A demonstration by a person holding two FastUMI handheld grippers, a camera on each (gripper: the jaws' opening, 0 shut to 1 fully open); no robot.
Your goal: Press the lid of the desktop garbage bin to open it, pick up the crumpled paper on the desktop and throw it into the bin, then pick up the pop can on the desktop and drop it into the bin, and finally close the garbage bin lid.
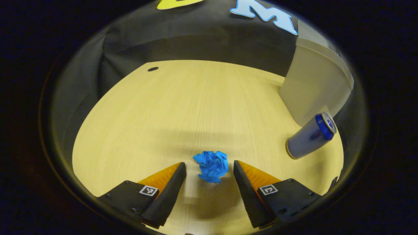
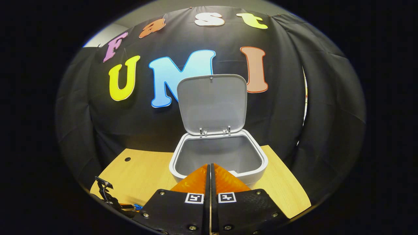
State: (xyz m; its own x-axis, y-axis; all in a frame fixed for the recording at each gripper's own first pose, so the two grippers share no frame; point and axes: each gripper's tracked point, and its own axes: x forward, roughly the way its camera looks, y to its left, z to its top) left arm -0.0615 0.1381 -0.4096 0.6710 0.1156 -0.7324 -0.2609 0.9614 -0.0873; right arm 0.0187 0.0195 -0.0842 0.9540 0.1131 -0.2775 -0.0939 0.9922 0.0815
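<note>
Now, in the left gripper view, the left hand-held gripper point(image 1: 209, 168) stands wide open over the worktop point(image 1: 183, 107), its fingers flanking the crumpled paper point(image 1: 211, 165) without touching it, so closing should catch it. The pop can point(image 1: 311, 135) lies on its side off to the right, beside the garbage bin point(image 1: 315, 83). In the right gripper view, the right hand-held gripper point(image 2: 210, 169) is closed on nothing, hovering before the bin's open mouth, lid point(image 2: 212, 102) raised upright.

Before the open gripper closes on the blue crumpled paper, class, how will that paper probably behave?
The crumpled paper looks loosely creased, so it will probably squash between the left gripper fingers. It seems light and may skid across the smooth desktop if nudged.
</note>
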